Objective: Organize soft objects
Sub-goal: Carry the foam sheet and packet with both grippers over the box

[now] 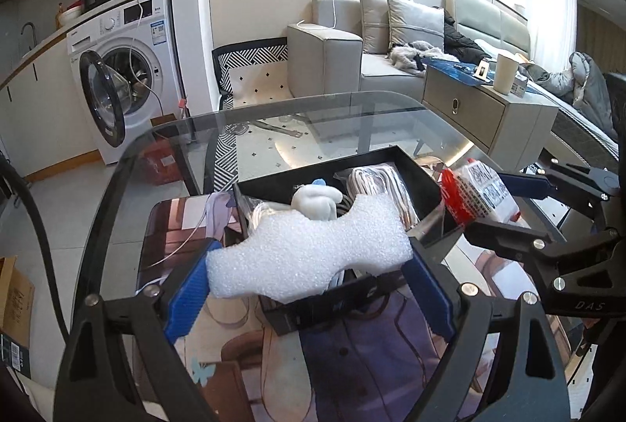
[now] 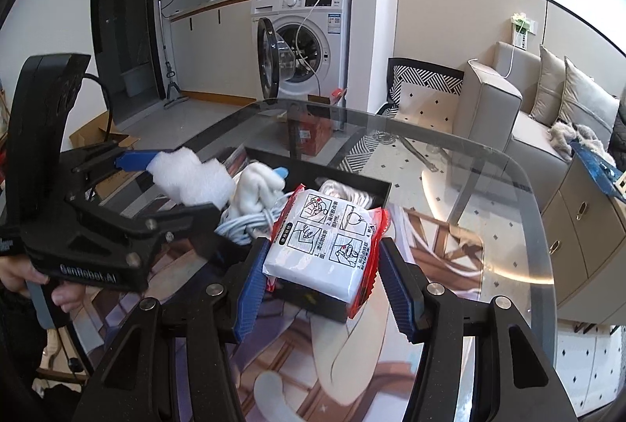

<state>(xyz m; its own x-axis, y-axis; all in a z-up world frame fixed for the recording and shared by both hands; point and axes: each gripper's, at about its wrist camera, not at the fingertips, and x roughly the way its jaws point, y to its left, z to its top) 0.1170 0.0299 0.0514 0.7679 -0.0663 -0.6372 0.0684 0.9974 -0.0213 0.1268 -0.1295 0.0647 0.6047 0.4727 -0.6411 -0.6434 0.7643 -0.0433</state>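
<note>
My left gripper (image 1: 309, 265) is shut on a wide white foam piece (image 1: 309, 249), held by its two ends above the black box (image 1: 414, 167). The same foam piece (image 2: 195, 175) shows at the left of the right wrist view. My right gripper (image 2: 321, 265) is shut on a red-and-white sealed packet (image 2: 324, 246) with printed instructions, held over the box's near edge (image 2: 313, 300). That packet (image 1: 477, 195) appears at the right in the left wrist view. Inside the box lie a white plush toy (image 1: 317, 199) and coiled white cables (image 1: 375, 179).
The box stands on a printed mat (image 2: 274, 363) on a round glass table (image 2: 508, 187). A washing machine (image 1: 125, 69) with its door open stands beyond, a grey sofa (image 1: 352, 42) and a side cabinet (image 1: 481, 109) to the right. A hand (image 2: 58, 294) grips the left handle.
</note>
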